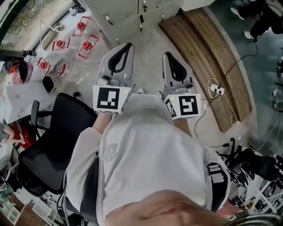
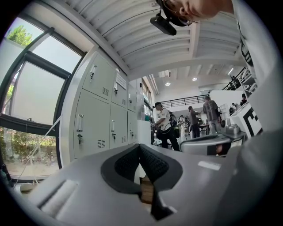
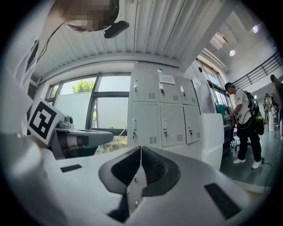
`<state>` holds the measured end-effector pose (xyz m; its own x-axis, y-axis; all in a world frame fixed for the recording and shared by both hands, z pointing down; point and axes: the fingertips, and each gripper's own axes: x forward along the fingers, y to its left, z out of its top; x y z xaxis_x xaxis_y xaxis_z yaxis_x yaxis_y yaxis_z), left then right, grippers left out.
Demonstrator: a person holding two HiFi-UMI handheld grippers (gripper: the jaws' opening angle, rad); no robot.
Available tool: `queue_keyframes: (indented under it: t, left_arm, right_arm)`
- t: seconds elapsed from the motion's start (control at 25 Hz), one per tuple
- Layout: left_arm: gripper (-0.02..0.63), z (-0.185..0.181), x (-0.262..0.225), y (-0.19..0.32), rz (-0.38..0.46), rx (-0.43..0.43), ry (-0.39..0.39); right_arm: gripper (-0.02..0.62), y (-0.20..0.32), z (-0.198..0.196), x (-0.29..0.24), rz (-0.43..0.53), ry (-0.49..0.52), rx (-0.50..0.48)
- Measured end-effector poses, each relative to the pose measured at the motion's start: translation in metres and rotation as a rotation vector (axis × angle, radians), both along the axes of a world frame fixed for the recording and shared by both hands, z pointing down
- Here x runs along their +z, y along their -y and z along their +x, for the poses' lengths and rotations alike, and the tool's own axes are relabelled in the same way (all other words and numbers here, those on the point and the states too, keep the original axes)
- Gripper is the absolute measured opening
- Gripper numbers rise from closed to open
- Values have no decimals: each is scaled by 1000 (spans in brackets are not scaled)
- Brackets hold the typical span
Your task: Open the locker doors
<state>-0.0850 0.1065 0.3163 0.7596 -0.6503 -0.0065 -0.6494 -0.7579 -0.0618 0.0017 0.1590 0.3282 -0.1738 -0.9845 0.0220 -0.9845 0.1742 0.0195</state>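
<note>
A bank of pale grey lockers point(image 1: 128, 13) stands ahead of me, every door I can see closed. In the left gripper view the lockers point(image 2: 101, 114) fill the left side, each door with a small handle. The right gripper view has the same lockers point(image 3: 161, 114) at centre. Both grippers are held side by side in front of the person's chest, pointing at the lockers from some distance. My left gripper point(image 1: 128, 45) point(image 2: 139, 146) is shut with nothing in it. The right gripper point(image 1: 167, 55) point(image 3: 141, 148) is also shut and empty.
A curved wooden bench point(image 1: 208, 57) runs along the right, with a white cable and power strip point(image 1: 216, 89) on it. A black office chair point(image 1: 57, 141) stands close at the left. Red-framed objects point(image 1: 84, 44) lie by the window. People point(image 2: 166, 126) stand further back in the hall.
</note>
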Motion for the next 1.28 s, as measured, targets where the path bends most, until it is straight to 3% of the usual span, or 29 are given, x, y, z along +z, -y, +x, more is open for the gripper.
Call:
queue_keyframes:
  t: [0.6,1.04,1.28]
  left_arm:
    - [3,-16,11,30,-41,-29,10]
    - [3,-31,-2,149,-12,-69,-3]
    - [3,-53,-2,207,-26,-139,-8]
  right_arm:
    - [15,28,-5,9,-24,39,-12]
    - [15,144,-13,0,-25,14,-59]
    - [15,205,-23,-10,2,19,-91]
